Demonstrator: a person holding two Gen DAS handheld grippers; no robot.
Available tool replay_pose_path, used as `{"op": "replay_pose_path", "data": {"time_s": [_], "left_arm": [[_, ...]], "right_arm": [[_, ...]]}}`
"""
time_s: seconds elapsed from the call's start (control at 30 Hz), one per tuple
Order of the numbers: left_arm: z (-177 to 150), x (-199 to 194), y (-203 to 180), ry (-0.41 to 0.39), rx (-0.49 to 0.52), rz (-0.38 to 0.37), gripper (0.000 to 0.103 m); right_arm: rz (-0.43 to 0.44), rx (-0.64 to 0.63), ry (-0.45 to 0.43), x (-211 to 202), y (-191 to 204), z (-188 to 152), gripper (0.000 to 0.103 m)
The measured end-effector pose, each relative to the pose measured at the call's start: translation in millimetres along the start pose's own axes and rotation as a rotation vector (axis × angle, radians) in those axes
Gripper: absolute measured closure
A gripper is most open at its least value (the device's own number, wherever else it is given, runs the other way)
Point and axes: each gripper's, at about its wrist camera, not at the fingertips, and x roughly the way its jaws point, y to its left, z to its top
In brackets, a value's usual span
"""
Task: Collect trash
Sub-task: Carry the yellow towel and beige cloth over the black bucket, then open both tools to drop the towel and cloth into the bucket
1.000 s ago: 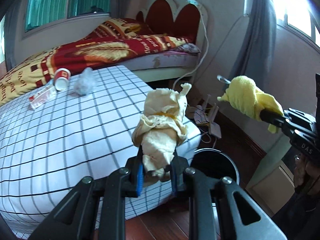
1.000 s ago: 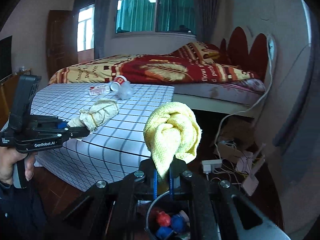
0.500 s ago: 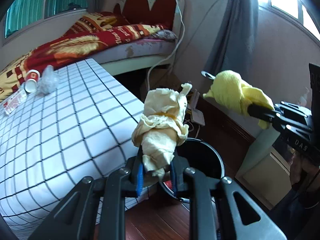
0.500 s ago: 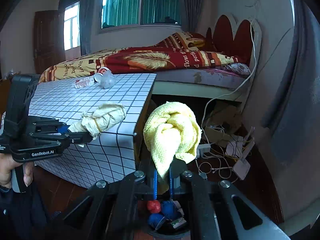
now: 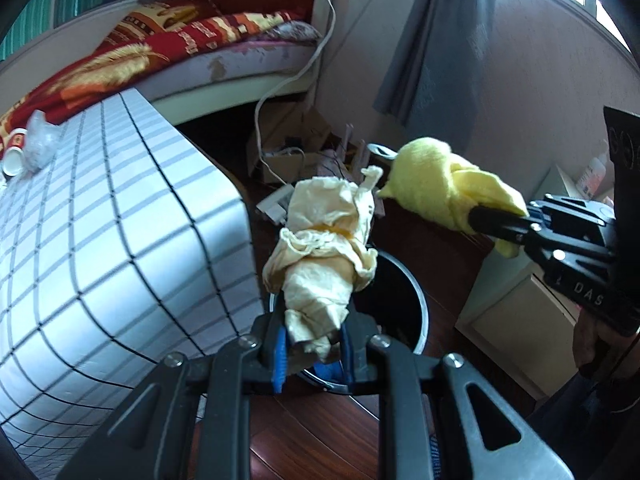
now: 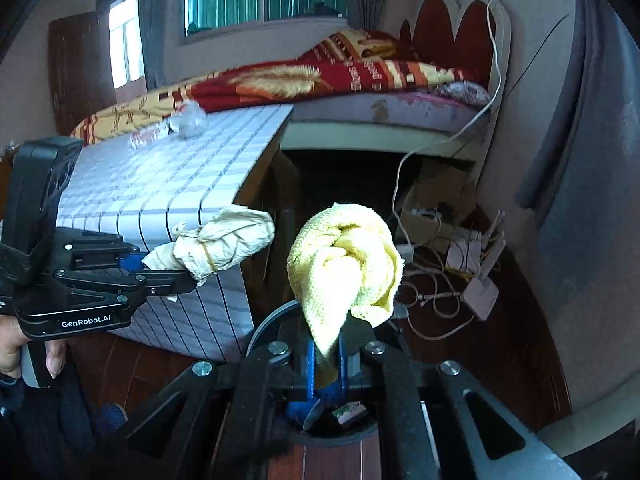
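The left gripper (image 5: 312, 346) is clamped on the crumpled paper wad (image 5: 324, 256), the right gripper (image 6: 325, 358) on the yellow towel (image 6: 346, 264); both light and soft, pinched by their tails above the trash bin (image 5: 416, 304).

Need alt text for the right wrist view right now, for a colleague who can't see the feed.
The right claw grips a bunched yellow terry cloth above a round black trash bin on the wooden floor. To its left, the left claw holds a crumpled cream paper bundle beside a table draped in a white grid-patterned cloth.
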Motion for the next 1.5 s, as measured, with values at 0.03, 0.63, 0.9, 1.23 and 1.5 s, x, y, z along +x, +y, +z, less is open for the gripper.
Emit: {"op": "replay_pose_path", "data": {"time_s": [0.03,0.63,0.9,1.23,1.5], "left_arm": [[-2.1,4.1,-1.4,0.011,0.001,-0.004,0.08],[-22.5,71.2,-12.6,0.177,-0.001,-0.071,0.08],[-28.4,97.9,-16.7,0.243,0.0,-0.073,0.08],[-37.2,119.1,-6.8,0.293,-0.01,0.017,0.001],[-49.4,102.8,13.2,0.235,-0.076,0.114,0.001]], "right_arm": [[-0.002,-0.004,0.013,3.6,-0.9,-4.3,0.094],[0.022,0.03,0.206,48.0,-29.7,-67.5,0.094],[0.056,0.012,0.274,73.1,-27.3,-80.2,0.094],[-0.028,-0.022,0.406,111.5,-35.2,-97.9,0.002],[-0.101,0.042,0.426,110.9,-55.2,-104.2,0.0]]}}
